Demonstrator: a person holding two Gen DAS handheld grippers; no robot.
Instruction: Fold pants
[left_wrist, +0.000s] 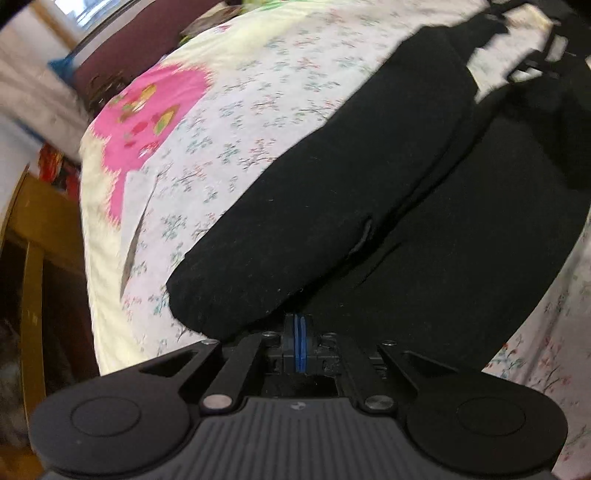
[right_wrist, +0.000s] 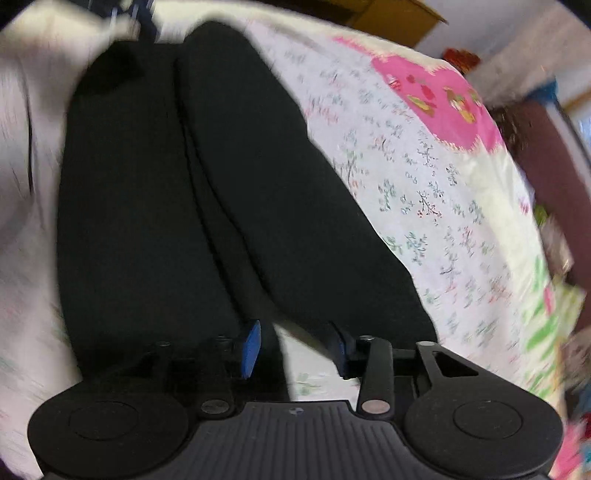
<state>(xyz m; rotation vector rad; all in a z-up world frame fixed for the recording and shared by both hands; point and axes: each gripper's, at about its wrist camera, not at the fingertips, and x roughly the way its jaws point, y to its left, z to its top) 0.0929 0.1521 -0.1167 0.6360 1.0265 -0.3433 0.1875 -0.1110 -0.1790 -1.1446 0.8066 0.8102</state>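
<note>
From the left wrist, the left gripper (left_wrist: 299, 325) is clenched, whether on cloth I cannot tell; the black pants (left_wrist: 369, 206) stretch ahead on the floral bedsheet (left_wrist: 229, 147). From the right wrist, the right gripper (right_wrist: 295, 341) gapes empty at the leg ends (right_wrist: 332, 306). Soft, limp, light cloth: pinch hems.

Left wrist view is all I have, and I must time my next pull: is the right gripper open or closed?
Observer: Open. The right gripper has its blue pads well apart.
Operator: Anything between them?
Observer: Only the flowered sheet. The black pants lie to both sides of that gap, not pinched.
Operator: How does the cloth lie at that end?
Observer: In two long lobes side by side, which part just ahead of the pads.
</note>
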